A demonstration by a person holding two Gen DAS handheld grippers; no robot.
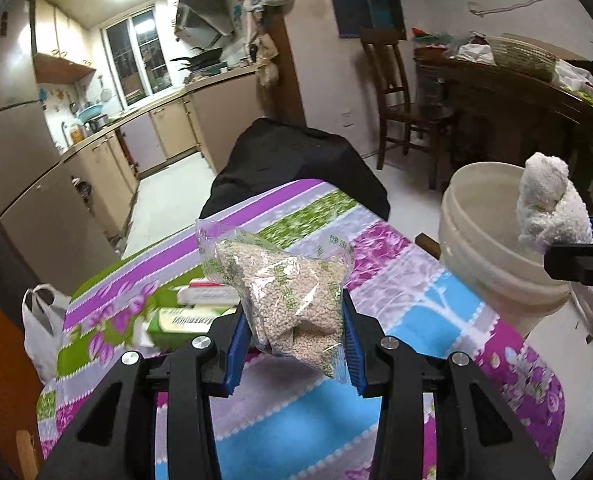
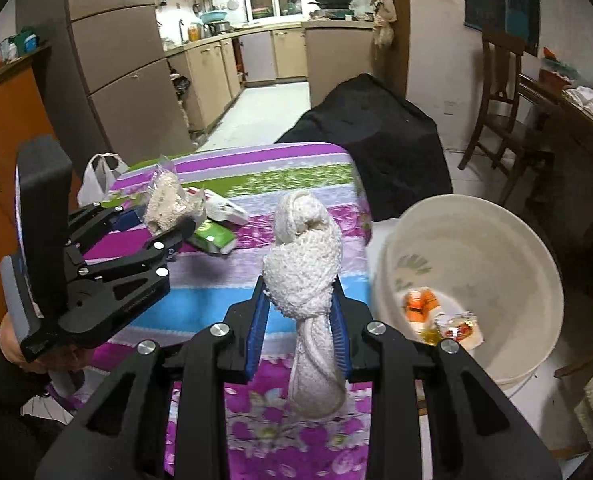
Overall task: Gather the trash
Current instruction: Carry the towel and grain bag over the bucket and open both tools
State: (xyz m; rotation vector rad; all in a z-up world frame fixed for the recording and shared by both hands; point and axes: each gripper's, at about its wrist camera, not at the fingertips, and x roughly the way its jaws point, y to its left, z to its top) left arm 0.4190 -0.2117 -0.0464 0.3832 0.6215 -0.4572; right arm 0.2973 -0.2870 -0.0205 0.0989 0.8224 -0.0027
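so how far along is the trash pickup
Done: a few wrappers already lie in the bucket. In hand: the left gripper holds a pellet bag, the right gripper a white rag, both lifted off the table. Left: two boxes on the table.

bucket mouth open, boxes crowding table's far left
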